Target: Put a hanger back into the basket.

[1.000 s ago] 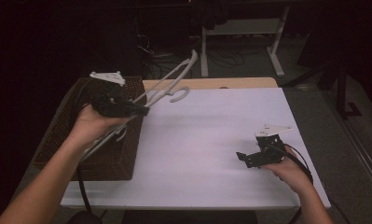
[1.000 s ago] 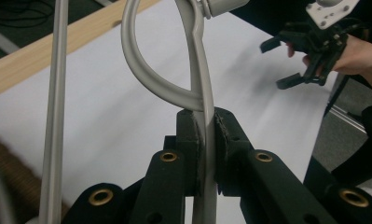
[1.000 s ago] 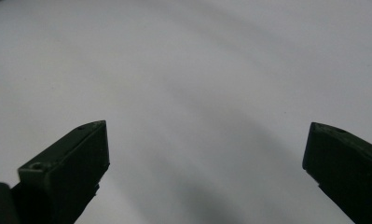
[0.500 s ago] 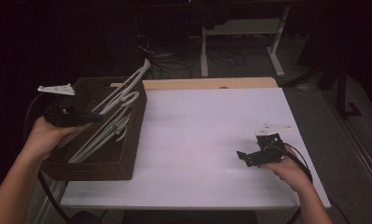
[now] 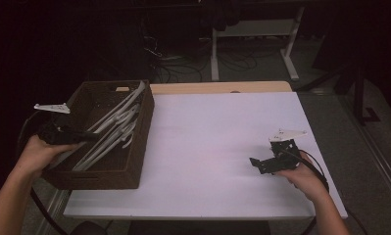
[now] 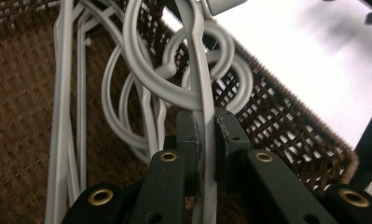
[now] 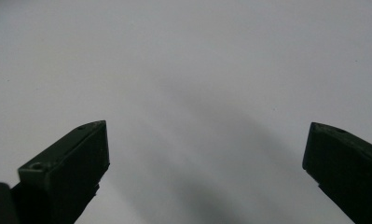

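Over at nine o'clock on the table, the left gripper (image 5: pixel 87 135) has its two black jaws pinched tight on the thin arm of a pale grey plastic clothes hanger (image 6: pixel 203 107). In the left gripper view the strip runs straight up between the jaws, with no gap on either side of it. That hanger lies inside the dark brown woven basket (image 5: pixel 143 128), among a loose pile of other grey hangers (image 5: pixel 115 128) whose curved hooks overlap just past the jaw tips. The pile slants from seven o'clock up toward one o'clock across the basket, and the hooks reach the far wicker wall. The basket stands on the left edge of the white tabletop (image 5: pixel 207 142).

Down at four o'clock, well apart from the basket, the right gripper (image 5: pixel 257 164) sits in the person's hand just above the bare white surface. Its jaws are spread wide in the right gripper view and hold nothing; between them is plain tabletop with a soft shadow.
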`<state>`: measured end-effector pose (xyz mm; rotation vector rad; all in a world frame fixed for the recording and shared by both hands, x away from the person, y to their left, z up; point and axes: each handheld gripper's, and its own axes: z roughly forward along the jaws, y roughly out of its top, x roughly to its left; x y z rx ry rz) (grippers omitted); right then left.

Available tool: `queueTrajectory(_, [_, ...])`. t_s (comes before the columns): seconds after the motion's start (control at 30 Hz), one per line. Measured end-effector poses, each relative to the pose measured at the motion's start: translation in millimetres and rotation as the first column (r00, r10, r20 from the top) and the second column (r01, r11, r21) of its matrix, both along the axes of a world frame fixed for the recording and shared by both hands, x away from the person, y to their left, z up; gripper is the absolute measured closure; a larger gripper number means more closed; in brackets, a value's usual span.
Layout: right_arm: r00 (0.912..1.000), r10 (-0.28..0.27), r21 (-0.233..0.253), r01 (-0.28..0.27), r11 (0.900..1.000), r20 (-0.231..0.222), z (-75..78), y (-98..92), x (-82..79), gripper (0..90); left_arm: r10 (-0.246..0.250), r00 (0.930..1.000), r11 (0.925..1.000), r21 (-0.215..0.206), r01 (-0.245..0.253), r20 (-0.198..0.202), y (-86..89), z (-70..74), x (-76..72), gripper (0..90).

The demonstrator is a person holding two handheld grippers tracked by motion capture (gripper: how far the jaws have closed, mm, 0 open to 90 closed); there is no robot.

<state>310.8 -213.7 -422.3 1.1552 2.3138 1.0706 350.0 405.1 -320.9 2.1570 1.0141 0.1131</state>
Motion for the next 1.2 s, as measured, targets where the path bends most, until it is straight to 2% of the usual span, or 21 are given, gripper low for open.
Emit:
queueTrajectory(0.1, [1.0000,0.000,0.001,0.000,1.000,0.001,0.0,-0.6,0.4,0.3,0.019,0.9998,0.9993,0.031,-0.018,-0.012,-1.2,-6.3,4.4,81.9])
queueTrajectory(0.2, [1.0000,0.000,0.000,0.000,1.000,0.001,0.2,-0.6,0.4,0.3,0.024,0.9995,0.9989,0.042,-0.023,-0.020,-0.2,-11.9,8.3,79.7])
queueTrajectory(0.23, [1.0000,0.000,0.002,0.000,1.000,0.001,1.1,-0.6,-0.7,0.3,0.070,0.9972,0.9956,0.060,-0.072,0.026,2.5,-15.8,9.9,59.7])
queueTrajectory(0.3, [1.0000,0.002,0.001,-0.002,1.000,0.004,1.5,-0.8,-0.7,0.3,0.081,0.9961,0.9955,0.045,-0.083,0.035,6.0,-15.2,10.4,58.0])
queueTrajectory(0.47, [0.9999,0.001,0.007,-0.001,1.000,0.011,4.4,-1.4,-1.0,0.3,0.093,0.9928,0.9955,0.013,-0.094,0.075,6.6,-10.8,8.4,44.6])
queueTrajectory(0.57, [0.9998,0.002,0.010,-0.002,1.000,0.018,7.5,-1.2,-2.2,0.3,0.071,0.9908,0.9974,-0.015,-0.070,0.115,-1.3,-6.0,4.6,37.1])
queueTrajectory(0.63, [0.9997,0.006,0.012,-0.007,1.000,0.025,10.2,-0.7,-2.9,0.3,0.046,0.9891,0.9980,-0.050,-0.040,0.140,-8.9,-3.2,2.1,33.9])
queueTrajectory(0.77, [0.9992,0.019,0.024,-0.020,1.000,0.034,17.8,0.9,-4.6,0.3,-0.004,0.9858,0.9961,-0.086,0.019,0.168,-31.4,0.4,-3.1,28.9])
queueTrajectory(0.87, [0.9984,0.035,0.035,-0.037,0.999,0.044,25.1,1.6,-6.6,0.3,-0.036,0.9811,0.9915,-0.116,0.059,0.190,-49.2,2.4,-7.7,25.9])
queueTrajectory(1.03, [0.9945,0.068,0.066,-0.073,0.995,0.079,41.6,3.4,-11.2,0.3,-0.075,0.9683,0.9806,-0.159,0.115,0.239,-78.1,0.9,-15.4,18.2])
queueTrajectory(1.2, [0.9871,0.115,0.071,-0.123,0.990,0.112,57.9,8.9,-16.2,0.3,-0.102,0.9555,0.9750,-0.163,0.152,0.277,-100.5,-3.5,-19.6,13.2])
